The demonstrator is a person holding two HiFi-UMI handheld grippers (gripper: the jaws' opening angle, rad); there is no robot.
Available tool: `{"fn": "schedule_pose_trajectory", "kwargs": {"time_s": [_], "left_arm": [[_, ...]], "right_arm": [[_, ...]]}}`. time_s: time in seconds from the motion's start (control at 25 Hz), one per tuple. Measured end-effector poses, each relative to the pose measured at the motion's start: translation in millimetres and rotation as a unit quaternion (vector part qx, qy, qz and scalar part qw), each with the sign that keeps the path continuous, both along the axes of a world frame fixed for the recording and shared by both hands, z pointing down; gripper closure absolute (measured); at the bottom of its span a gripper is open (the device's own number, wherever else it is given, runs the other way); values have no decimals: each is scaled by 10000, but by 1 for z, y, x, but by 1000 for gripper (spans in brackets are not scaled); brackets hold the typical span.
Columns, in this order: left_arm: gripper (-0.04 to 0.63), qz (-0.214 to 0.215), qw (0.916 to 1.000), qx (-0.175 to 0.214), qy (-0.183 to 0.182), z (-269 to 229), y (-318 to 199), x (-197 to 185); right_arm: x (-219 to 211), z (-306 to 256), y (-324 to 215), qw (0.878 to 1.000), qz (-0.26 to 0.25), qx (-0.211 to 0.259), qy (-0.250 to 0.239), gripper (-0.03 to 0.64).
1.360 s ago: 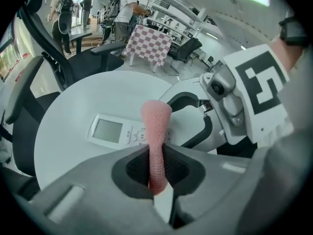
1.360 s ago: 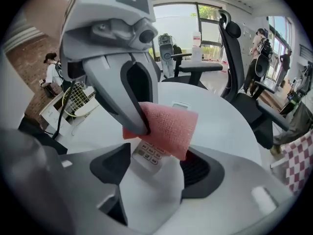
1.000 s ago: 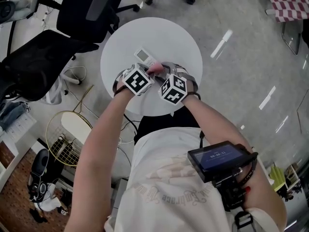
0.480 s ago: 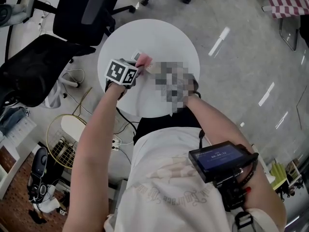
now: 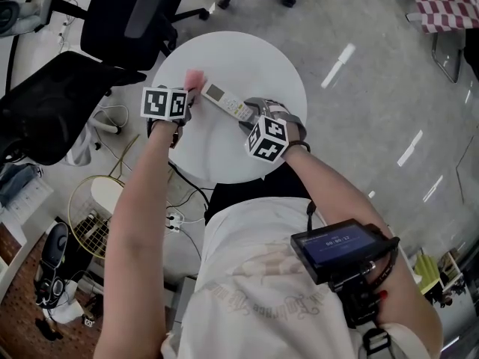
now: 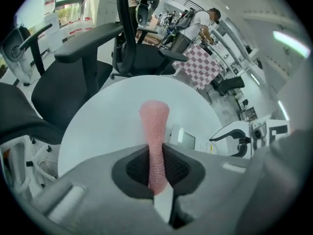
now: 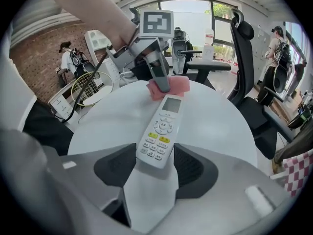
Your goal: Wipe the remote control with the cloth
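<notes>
Pink cloth [image 6: 154, 126] pinched on my left, white remote control [image 7: 159, 133] clamped on my right, both over the round white table [image 5: 224, 152].

On my left gripper [image 6: 156, 165] the jaws are drawn nearly together, and their ribbed pads squeeze the cloth into a narrow strip that sticks out past the tips. That bunched end sits just beside the screen end of the remote control; I cannot tell whether it touches. On my right gripper [image 7: 155, 168] the jaws stand fairly wide, each pad against one long edge of the remote control at its button end. The remote control lies face up and runs away from the pads toward the cloth, and a shadow on the table shows under its gripped end.
</notes>
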State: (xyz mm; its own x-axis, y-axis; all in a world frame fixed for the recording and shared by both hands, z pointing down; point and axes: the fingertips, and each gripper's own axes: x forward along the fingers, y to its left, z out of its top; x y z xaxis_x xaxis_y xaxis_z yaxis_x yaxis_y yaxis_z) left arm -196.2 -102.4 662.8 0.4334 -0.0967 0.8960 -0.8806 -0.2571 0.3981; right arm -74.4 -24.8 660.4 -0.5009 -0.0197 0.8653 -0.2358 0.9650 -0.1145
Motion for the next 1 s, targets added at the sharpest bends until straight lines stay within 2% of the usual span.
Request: {"fn": "schedule_pose_trajectory", "kwargs": {"time_s": [0.24, 0.36, 0.56, 0.72, 1.0], "left_arm": [[568, -237, 9987, 436, 137, -17, 22, 14], [568, -414, 9956, 795, 272, -31, 32, 25], [568, -771, 9874, 1278, 517, -66, 59, 48], [568, -1182, 9780, 1623, 560, -91, 84, 61], [568, -1930, 9547, 2202, 529, -128, 122, 55]], "right_arm": [[3, -18, -7, 9989, 140, -17, -441, 371], [7, -34, -17, 9972, 292, -27, -686, 413], [20, -65, -26, 9937, 580, 52, -958, 519], [36, -91, -30, 9897, 670, 175, -1251, 602], [54, -126, -35, 9803, 928, 58, -1742, 609]]}}
